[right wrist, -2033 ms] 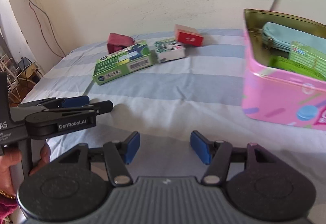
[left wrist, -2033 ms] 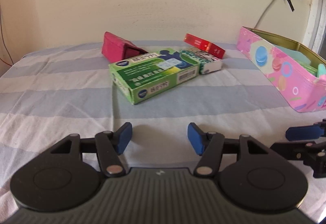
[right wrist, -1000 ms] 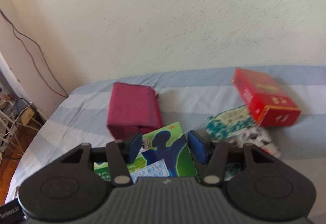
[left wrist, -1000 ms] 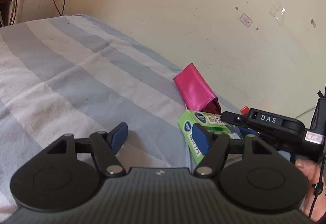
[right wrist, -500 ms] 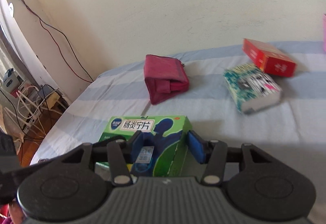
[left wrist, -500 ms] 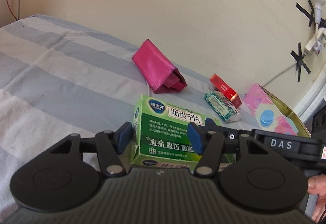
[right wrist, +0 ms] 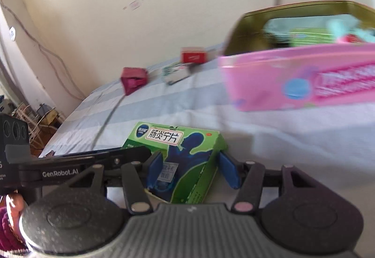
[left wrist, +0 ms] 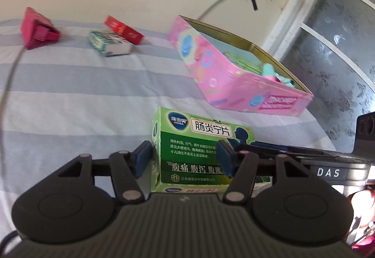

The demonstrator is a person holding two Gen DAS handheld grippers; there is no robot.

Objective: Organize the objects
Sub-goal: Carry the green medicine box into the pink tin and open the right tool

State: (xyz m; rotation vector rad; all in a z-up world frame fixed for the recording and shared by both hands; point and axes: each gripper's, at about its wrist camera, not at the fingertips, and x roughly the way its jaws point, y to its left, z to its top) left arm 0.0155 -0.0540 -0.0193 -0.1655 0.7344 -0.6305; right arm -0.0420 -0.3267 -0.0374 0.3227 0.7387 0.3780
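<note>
- The step in hand is judged to be the transfer of the green medicine box [left wrist: 194,152] toward the pink tin [left wrist: 218,75], the place where the things are being gathered.
- In the right wrist view the box is seen end-on between the pads of the right gripper [right wrist: 191,170]. It is grasped across its narrow width, although these jaws have just been opening.
- One pad of the left gripper [left wrist: 184,158] lies against the short end of the box, and the other stands in front of its printed face. Its jaws have just been opening slightly with the box between them, and whether it is clenched on the box cannot be told.
- The box is placed low over the striped bed [left wrist: 82,93], with the tin at about 1 o'clock and well apart. Whether the box is clear of the sheet cannot be told.
- A raise above the tin's rim is called for next, then a carry toward 1 o'clock until the box is over the open interior, and only then a full release.
- Green packets and a teal item are already inside, so a free spot would have to be chosen.
- A red box [left wrist: 124,29], a patterned box [left wrist: 110,44] and a magenta pouch [left wrist: 37,28] are left at 10 to 11 o'clock, so the task is judged unfinished.
</note>
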